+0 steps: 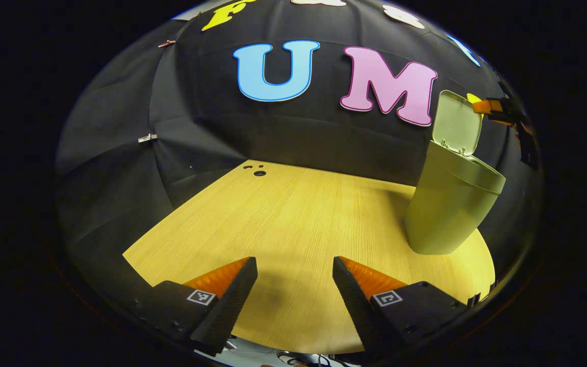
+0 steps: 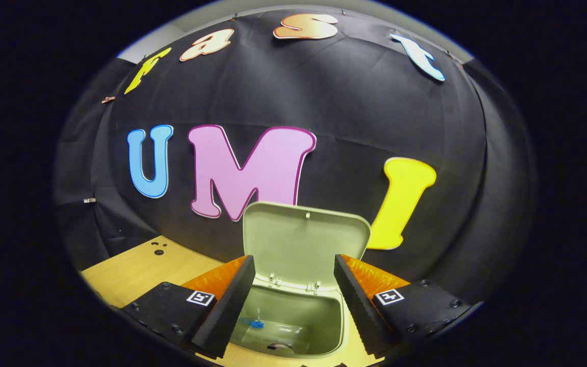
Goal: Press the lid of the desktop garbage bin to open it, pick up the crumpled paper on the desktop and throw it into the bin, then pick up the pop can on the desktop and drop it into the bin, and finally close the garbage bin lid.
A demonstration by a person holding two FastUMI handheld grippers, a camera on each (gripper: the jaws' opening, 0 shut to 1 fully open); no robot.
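The pale green bin (image 1: 446, 214) stands on the right of the wooden table (image 1: 283, 219), its lid (image 1: 456, 122) raised upright. My left gripper (image 1: 294, 262) hovers open over the table's front, well left of the bin, with nothing between its fingers. My right gripper (image 2: 294, 260) hangs open directly above the bin's mouth (image 2: 343, 326), in front of the raised lid (image 2: 306, 239), and holds nothing. Deep inside the bin lie a small blue bit (image 2: 257, 323) and a shiny curved edge (image 2: 281, 346), too small to identify. In the left gripper view the right gripper (image 1: 497, 109) peeks past the lid's top.
Two small round holes (image 1: 259, 173) mark the table's far left corner. Black cloth walls close in the table at the back and left. The table's front edge runs just below my left gripper's fingers.
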